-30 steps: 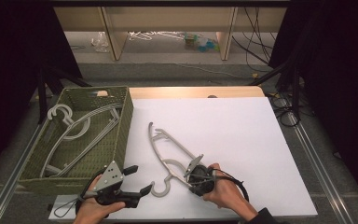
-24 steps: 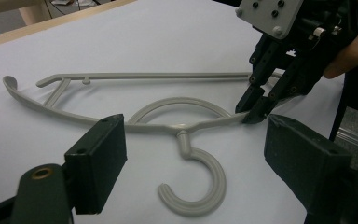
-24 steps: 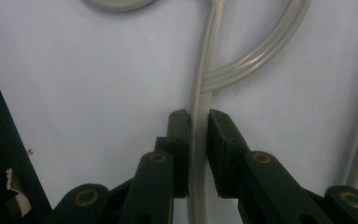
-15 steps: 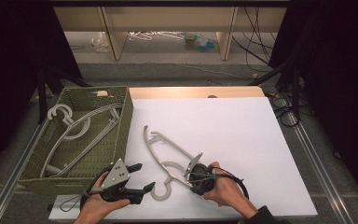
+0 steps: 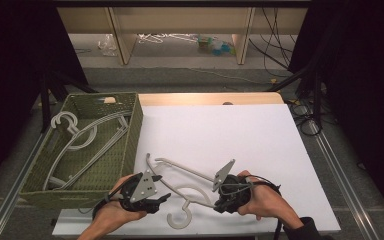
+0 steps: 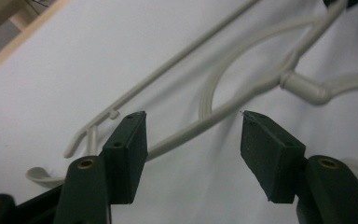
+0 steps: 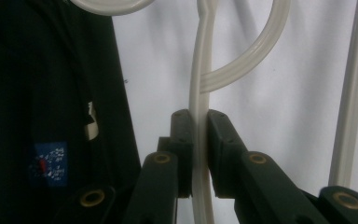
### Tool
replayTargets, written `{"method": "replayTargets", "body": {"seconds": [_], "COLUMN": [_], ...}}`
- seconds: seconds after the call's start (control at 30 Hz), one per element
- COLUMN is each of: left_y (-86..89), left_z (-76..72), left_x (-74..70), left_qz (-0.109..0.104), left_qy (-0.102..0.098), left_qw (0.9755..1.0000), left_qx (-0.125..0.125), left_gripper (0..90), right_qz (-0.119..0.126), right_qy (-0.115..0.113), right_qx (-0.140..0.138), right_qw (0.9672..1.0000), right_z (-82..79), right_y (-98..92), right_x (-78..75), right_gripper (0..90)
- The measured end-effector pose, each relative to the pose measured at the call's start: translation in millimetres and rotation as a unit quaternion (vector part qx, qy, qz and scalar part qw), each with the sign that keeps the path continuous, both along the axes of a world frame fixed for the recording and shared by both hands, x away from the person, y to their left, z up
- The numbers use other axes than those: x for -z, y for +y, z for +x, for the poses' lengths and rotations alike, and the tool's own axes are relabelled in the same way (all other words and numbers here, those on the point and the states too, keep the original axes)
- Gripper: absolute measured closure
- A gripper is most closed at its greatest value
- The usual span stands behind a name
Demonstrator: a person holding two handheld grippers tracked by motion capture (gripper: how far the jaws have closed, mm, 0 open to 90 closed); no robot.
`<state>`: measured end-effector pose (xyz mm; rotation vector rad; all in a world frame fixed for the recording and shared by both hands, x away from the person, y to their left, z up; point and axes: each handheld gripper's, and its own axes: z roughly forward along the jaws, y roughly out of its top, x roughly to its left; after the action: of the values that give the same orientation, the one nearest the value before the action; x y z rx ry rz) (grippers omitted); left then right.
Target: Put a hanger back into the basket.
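The right claw (image 5: 220, 204) is clamped on one arm of a pale plastic hanger (image 5: 190, 192), near the front edge of the white worktop (image 5: 260, 135). In the right gripper view the two pads pinch the thin bar (image 7: 199, 140) squarely, with no gap on either side. The hanger sits just in front of the person, between the two hands, its hook (image 5: 179, 220) curling toward the worktop's front edge and its long arms running back toward the green basket (image 5: 130, 145), where other hangers (image 5: 80, 140) already lie.

The left claw (image 5: 162, 197) has just been closing and is now about half open. In the left gripper view a hanger arm (image 6: 191, 128) runs across the gap between the pads, but neither pad (image 6: 130, 144) presses on it yet — so that side holds nothing.

The likely trouble is the single pinch. The hanger is long and light, held only at one thin bar, so it may swivel in the right claw as it rises and swing its far end away from the left one. If the left claw then shuts on the rounded bar off-centre, the bar could squirt out sideways. The hook or the far tip might also catch the basket's woven wall on the way over — a tilt there would twist the hanger loose.
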<state>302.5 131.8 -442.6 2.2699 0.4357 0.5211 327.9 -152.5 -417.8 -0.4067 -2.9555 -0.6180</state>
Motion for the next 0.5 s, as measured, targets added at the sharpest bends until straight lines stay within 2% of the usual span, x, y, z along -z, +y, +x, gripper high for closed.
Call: {"method": "replayTargets", "body": {"seconds": [0.03, 0.07, 0.27, 0.33, 0.4, 0.47, 0.5], "left_y": [-3.5, -8.2, -17.0, -19.6, -21.8, -24.0, -26.3], "left_z": [0.8, 2.1, 6.1, 6.3, 6.3, 5.7, 5.7], "left_x": [2.6, 6.5, 12.6, 13.3, 14.6, 16.5, 18.6], "left_qz": [0.017, 0.024, 0.043, 0.051, 0.049, 0.058, 0.07], "left_qy": [0.001, -0.001, 0.001, -0.005, -0.006, -0.003, -0.008], "left_qw": [0.9998, 0.9996, 0.9987, 0.998, 0.9977, 0.9972, 0.9962], "left_qx": [0.006, 0.011, 0.028, 0.038, 0.046, 0.048, 0.053], "left_gripper": [41.5, 41.1, 42.7, 42.6, 42.2, 40.9, 40.6], "right_qz": [0.001, 0.006, 0.009, 0.01, 0.011, 0.014, 0.015], "right_qy": [0.001, 0.006, 0.011, 0.013, 0.014, 0.017, 0.019], "right_qx": [-0.001, -0.003, -0.009, -0.013, -0.016, -0.019, -0.024], "right_qw": [1.0, 1.0, 0.9999, 0.9998, 0.9997, 0.9996, 0.9994], "right_z": [0.0, 0.1, -0.4, -1.3, -1.6, -1.6, -2.4], "right_y": [-1.9, -5.2, -5.7, -5.9, -6.1, -6.1, -5.5], "right_x": [-1.3, -3.2, -3.7, -4.2, -4.5, -5.1, -4.9], "right_gripper": [81.8, 81.8, 81.7, 81.7, 81.7, 81.7, 81.7]}}
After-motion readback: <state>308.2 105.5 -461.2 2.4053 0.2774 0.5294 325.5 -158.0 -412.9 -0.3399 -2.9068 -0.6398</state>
